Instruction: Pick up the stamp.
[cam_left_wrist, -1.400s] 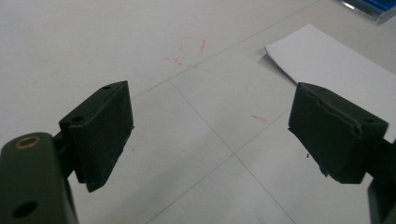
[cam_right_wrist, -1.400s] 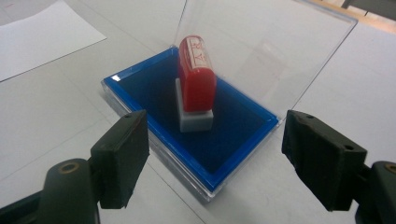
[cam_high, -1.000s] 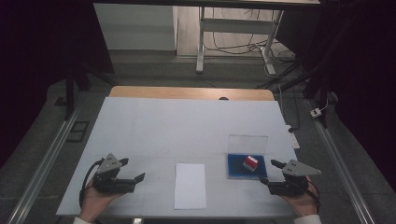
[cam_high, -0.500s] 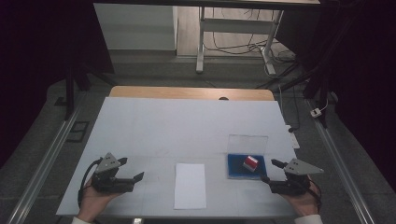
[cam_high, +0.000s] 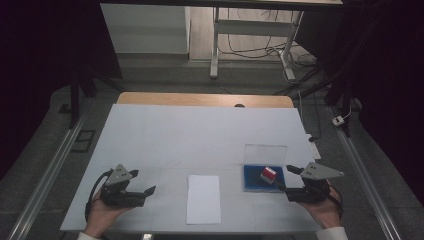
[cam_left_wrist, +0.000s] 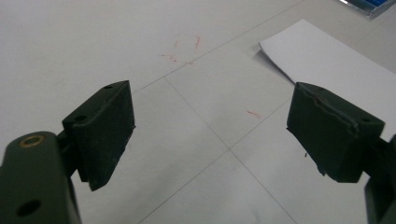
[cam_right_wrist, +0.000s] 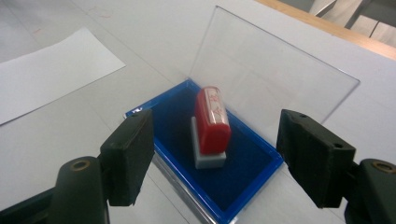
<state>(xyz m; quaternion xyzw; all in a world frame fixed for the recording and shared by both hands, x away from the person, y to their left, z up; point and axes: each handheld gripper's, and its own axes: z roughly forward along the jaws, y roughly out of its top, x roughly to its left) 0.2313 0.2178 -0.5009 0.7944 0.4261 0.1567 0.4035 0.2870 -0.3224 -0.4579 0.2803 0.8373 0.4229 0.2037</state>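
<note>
The right gripper view shows the right gripper (cam_right_wrist: 212, 154), jaws wide though just narrowing, empty, before the red rubber stamp (cam_right_wrist: 212, 123) standing in the blue ink-pad case (cam_right_wrist: 252, 163); the left gripper (cam_left_wrist: 212, 135) gapes empty over the white paper sheet (cam_left_wrist: 336, 65).

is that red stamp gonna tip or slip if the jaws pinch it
The stamp stands upright on a narrow grey base in the blue pad, so a sideways nudge would probably tip it. Its red body looks smooth and rounded, so it may slip. It looks rigid and probably light.

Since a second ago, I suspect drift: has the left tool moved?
No. In the high view, the left tool keeps its spot left of the white sheet, jaws open.
</note>
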